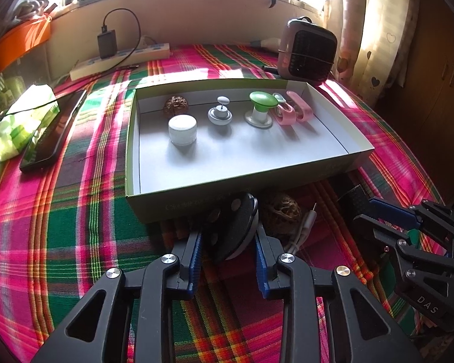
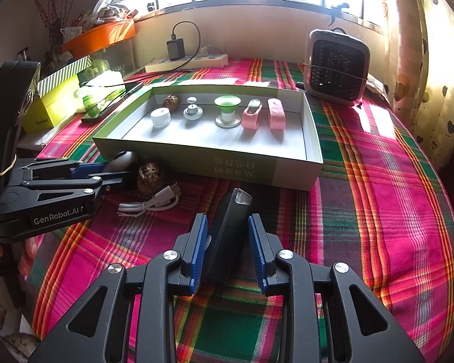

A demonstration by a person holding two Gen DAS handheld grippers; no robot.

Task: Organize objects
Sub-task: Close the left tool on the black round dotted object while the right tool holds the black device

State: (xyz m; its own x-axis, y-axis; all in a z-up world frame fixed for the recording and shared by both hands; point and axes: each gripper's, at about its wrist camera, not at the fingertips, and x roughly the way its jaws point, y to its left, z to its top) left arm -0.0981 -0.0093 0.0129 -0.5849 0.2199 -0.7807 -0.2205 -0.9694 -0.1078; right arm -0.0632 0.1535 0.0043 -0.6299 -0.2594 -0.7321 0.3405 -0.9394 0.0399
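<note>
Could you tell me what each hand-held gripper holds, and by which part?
The left hand-held gripper clamps the round black disc across its rim. The right hand-held gripper straddles the black rectangular device mid-body; contact cannot be told.

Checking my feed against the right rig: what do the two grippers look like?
Both are black plastic linkages with silver pivot bolts and ribbed blue pads. Left gripper reads "GenRobot.AI", with a yellow rubber band round its body. Right gripper reads "DAS".

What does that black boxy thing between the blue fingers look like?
The black block is a tall, dark, plastic-looking bar with a finely textured side and a clear, shiny cap at its far end. It stands tilted on the plaid tablecloth, between the right gripper pads, in front of the cardboard tray.
</note>
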